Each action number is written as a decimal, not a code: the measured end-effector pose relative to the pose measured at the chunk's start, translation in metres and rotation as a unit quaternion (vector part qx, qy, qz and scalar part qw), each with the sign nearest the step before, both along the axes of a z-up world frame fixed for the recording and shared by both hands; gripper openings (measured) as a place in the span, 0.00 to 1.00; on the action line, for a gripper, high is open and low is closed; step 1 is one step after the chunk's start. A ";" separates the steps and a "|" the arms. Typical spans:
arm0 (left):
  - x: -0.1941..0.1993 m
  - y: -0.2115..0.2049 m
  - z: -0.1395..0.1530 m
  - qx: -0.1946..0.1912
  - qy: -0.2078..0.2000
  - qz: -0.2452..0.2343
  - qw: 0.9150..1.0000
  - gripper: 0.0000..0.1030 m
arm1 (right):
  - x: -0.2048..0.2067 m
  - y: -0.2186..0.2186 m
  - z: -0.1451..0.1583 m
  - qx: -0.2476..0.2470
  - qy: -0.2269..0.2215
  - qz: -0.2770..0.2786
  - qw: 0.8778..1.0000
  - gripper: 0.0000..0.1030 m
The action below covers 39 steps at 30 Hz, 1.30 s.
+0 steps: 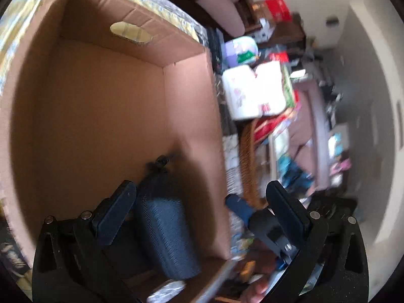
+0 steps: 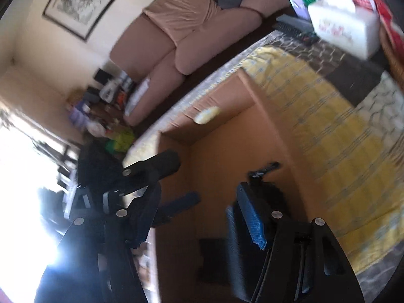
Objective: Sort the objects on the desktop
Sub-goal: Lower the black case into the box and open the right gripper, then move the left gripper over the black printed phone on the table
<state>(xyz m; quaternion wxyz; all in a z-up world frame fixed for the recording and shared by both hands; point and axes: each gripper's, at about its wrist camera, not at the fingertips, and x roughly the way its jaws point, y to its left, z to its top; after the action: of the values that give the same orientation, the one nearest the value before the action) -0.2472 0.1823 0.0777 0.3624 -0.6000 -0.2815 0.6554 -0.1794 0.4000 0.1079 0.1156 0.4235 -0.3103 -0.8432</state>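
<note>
Cardboard box [image 1: 101, 96] stands open on the yellow-patterned surface [image 2: 328, 131]; a dark blue zip case [image 1: 164, 232] lies inside, near its right wall. Your left gripper [image 1: 199, 202] hangs over the box, jaws apart and empty. Your right gripper [image 2: 209, 189] also has jaws apart, gripping nothing.

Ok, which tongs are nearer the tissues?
Right, likely. Right tongs hang over the box, tissues ahead to their right; left tongs are beside them, on the side away from the tissues.
</note>
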 end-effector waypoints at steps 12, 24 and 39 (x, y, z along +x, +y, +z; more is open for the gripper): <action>0.073 -0.057 0.073 -0.070 0.125 -0.040 0.989 1.00 | 0.040 -0.023 -0.005 0.083 -0.032 0.014 0.996 0.81; 0.111 -0.098 0.078 -0.064 0.116 -0.034 0.991 1.00 | 0.051 -0.047 -0.031 0.193 -0.120 0.034 0.973 0.93; 0.147 -0.197 0.088 -0.097 0.147 0.022 0.984 1.00 | 0.081 -0.124 0.021 0.178 -0.061 0.062 0.980 1.00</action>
<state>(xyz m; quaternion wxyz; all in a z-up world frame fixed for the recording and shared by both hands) -0.0997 -0.0149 0.1656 0.3259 -0.5232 -0.1736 0.7681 -0.0986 0.2758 0.1291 0.0717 0.5065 -0.1345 -0.8487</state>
